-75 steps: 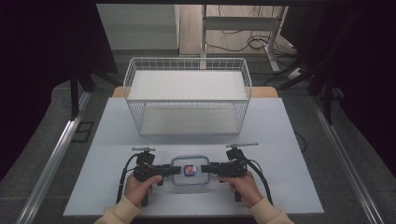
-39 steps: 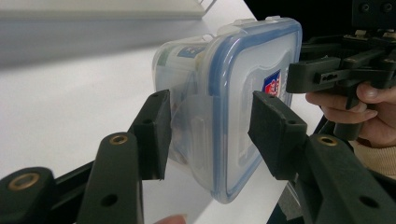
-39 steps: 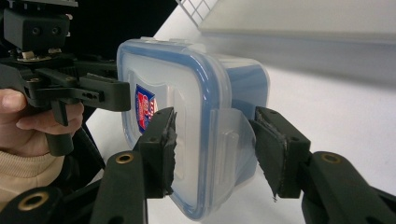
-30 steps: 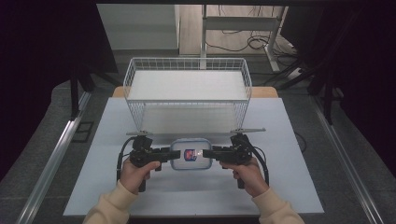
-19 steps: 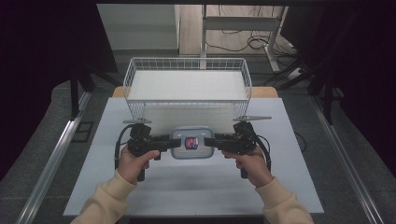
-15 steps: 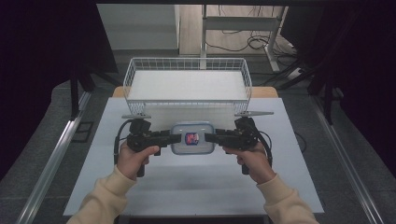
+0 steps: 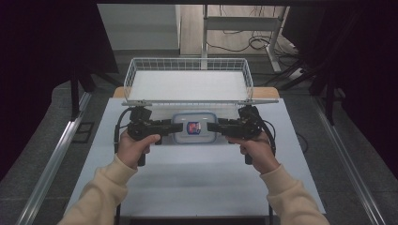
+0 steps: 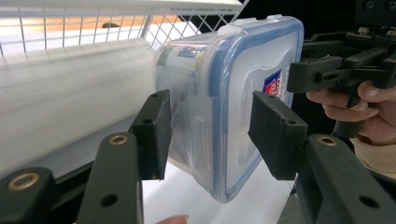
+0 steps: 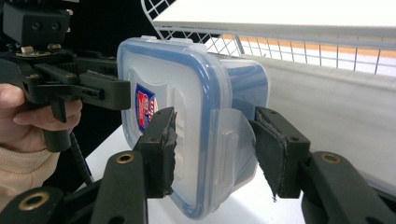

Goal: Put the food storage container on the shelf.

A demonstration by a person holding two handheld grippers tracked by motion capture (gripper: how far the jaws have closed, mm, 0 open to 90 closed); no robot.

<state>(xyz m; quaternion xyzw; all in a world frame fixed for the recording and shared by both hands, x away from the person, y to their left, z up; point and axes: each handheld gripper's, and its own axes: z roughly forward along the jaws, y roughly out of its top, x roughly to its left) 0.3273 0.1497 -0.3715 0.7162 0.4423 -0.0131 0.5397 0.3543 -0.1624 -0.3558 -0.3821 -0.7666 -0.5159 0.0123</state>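
A clear plastic container point(image 7: 193, 127) with a blue-rimmed lid and a red-and-blue label hangs above the white table point(image 7: 187, 178), just before the wire basket's near wall. My left gripper point(image 7: 168, 126) grips its left end and my right gripper point(image 7: 213, 126) its right end. In the left gripper view the jaws of my left gripper point(image 8: 212, 126) clamp the container point(image 8: 233, 93) across its side latch, with the right gripper point(image 8: 322, 74) beyond. In the right gripper view my right gripper point(image 9: 212, 144) clamps the container point(image 9: 187, 93) at the opposite latch, with the left gripper point(image 9: 100, 91) behind.
The white wire basket point(image 7: 187, 61) stands at the table's far side, its near rim at about the height of the grippers. Its mesh wall point(image 8: 70, 23) lies close behind the container. Dark floor and metal rails flank the table.
Both grippers have carried the container from near the table's front edge away from the person, up to the basket's near wall. Their hold on it has not changed.
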